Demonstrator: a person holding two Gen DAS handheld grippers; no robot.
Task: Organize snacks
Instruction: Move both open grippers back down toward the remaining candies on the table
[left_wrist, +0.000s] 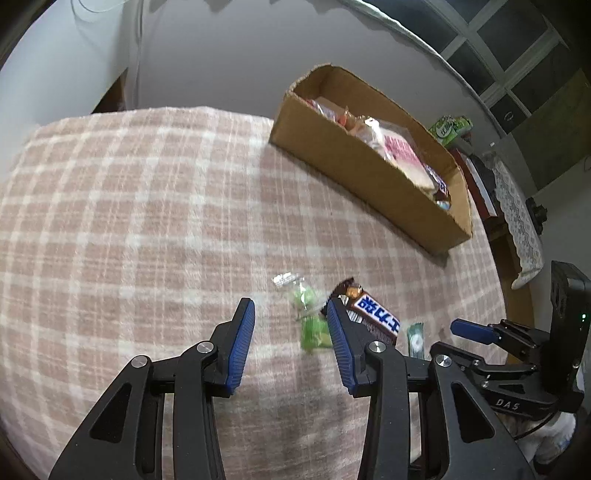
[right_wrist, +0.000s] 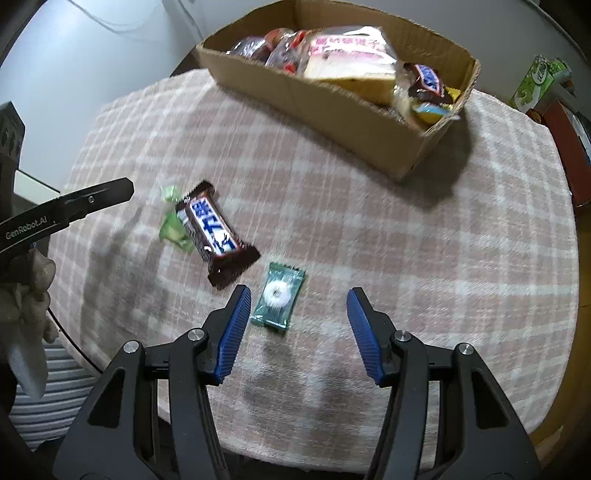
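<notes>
Left claw (left_wrist: 290, 325) parted, empty, right claw (right_wrist: 297, 317) likewise

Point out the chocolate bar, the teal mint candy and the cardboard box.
chocolate bar (right_wrist: 214, 236), right wrist view, on its blue and white label.
teal mint candy (right_wrist: 277, 295), right wrist view, on the white ring inside the wrapper.
cardboard box (right_wrist: 332, 107), right wrist view, on its near outer wall.

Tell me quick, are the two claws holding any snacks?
Left claw: open, holding nothing, above the green candy.
Right claw: open, holding nothing, above the mint candy.
</notes>
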